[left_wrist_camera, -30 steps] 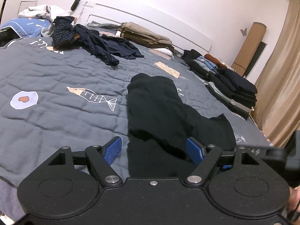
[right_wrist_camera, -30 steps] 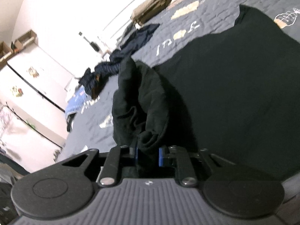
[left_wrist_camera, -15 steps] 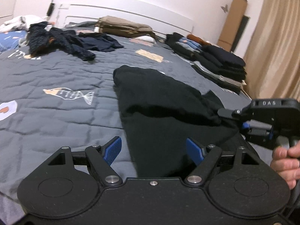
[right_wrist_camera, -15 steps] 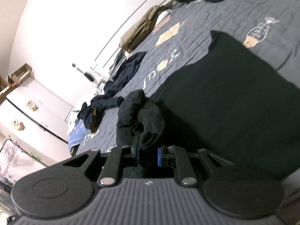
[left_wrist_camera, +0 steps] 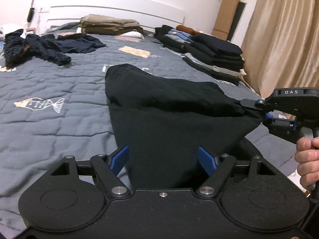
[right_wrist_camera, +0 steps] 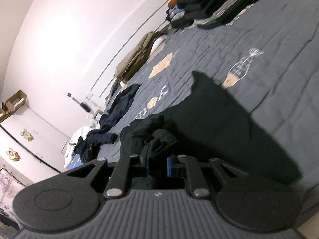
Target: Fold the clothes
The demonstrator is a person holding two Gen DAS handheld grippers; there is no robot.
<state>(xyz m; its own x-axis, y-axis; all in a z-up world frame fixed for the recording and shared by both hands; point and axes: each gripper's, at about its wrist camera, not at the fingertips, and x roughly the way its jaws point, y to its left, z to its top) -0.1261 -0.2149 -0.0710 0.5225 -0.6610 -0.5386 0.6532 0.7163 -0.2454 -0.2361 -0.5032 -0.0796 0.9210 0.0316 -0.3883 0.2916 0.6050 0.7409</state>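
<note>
A black garment (left_wrist_camera: 169,115) lies on the grey quilted bed (left_wrist_camera: 49,83), part folded, its upper layer stretched taut toward the right. My right gripper (left_wrist_camera: 259,111) is shut on a bunched corner of that black garment (right_wrist_camera: 219,119), lifted off the bed at the right; a hand (left_wrist_camera: 307,159) holds its handle. In the right wrist view the bunched cloth sits between the blue pads of the right gripper (right_wrist_camera: 157,165). My left gripper (left_wrist_camera: 163,160) stands open low at the near edge, its blue fingers (left_wrist_camera: 119,159) on either side of the garment's near end without pinching it.
Stacks of folded dark clothes (left_wrist_camera: 209,53) line the bed's right side near a beige curtain (left_wrist_camera: 285,39). A folded khaki pile (left_wrist_camera: 109,24) sits by the headboard. Loose dark blue garments (left_wrist_camera: 49,47) lie at the far left. Bare quilt spreads on the left.
The right gripper has pulled the black garment's corner further right and up, drawing the top layer taut. The left gripper stays open at the near end and has turned slightly right.
</note>
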